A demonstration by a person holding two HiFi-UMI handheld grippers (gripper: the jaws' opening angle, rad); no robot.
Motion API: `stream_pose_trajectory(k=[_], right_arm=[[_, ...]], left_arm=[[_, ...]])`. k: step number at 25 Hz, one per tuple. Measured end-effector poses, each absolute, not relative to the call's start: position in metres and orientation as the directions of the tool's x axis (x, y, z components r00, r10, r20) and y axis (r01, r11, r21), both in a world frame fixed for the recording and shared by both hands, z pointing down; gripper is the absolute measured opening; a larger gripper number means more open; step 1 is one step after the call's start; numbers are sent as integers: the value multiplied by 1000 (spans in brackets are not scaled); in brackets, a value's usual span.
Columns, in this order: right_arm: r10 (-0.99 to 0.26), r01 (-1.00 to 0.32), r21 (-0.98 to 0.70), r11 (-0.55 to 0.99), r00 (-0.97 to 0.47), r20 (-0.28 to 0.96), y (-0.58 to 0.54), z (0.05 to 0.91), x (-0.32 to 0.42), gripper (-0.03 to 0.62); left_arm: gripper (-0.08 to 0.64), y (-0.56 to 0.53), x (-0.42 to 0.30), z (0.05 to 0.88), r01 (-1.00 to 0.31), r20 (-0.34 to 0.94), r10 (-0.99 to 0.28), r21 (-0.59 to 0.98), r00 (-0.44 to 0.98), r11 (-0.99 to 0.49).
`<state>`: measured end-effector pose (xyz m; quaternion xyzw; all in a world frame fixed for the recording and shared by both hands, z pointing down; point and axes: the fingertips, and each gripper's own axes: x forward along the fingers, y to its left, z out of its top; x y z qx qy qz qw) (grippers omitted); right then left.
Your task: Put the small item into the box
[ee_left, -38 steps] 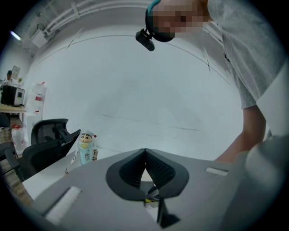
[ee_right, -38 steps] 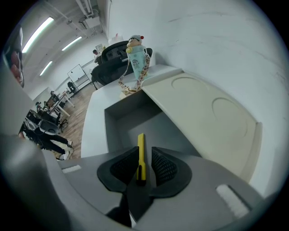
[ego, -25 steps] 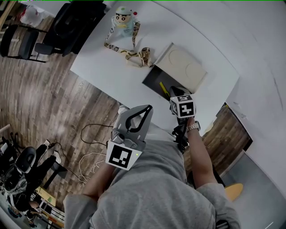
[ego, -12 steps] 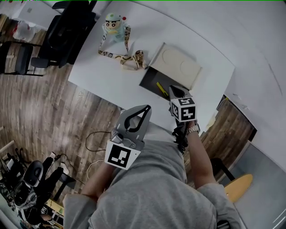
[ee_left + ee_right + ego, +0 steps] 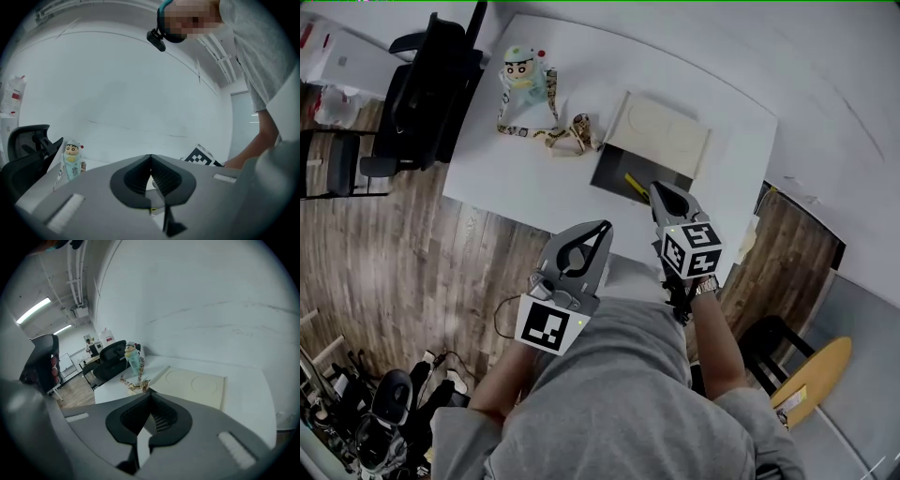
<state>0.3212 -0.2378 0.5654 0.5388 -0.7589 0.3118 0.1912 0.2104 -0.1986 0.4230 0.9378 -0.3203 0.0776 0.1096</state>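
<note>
1. Head view: the cartoon figure [image 5: 522, 73] stands at the white table's [image 5: 506, 178] far corner. Its patterned strap [image 5: 551, 133] trails toward the open box [image 5: 619, 173]. The left gripper [image 5: 602, 227] and right gripper [image 5: 654, 187] hang near the person's torso.
2. Left gripper view: jaws pressed together, empty. The figure looks like light, smooth, hard plastic.
3. Right gripper view: jaws also closed on nothing. The limp woven strap seems easiest to pinch. The cream lid [image 5: 197, 385] bears 2 embossed circles.

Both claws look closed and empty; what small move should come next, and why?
Probably open the left gripper and reach toward the cartoon figure: it and the right gripper are shut on nothing, while the figure sits on the table outside the open box, on the left side.
</note>
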Motion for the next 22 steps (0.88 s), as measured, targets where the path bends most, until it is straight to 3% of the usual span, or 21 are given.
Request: stream_pose_trajectory(k=[11, 22], right_arm=[[-820, -936, -299, 184, -314, 479, -210, 489, 291, 15], [-888, -937, -281, 209, -302, 346, -192, 432, 242, 15]], left_arm=[[3, -196, 186, 406, -565, 167, -542, 172, 824, -807], [3, -203, 139, 383, -590, 89, -583, 155, 807, -793]])
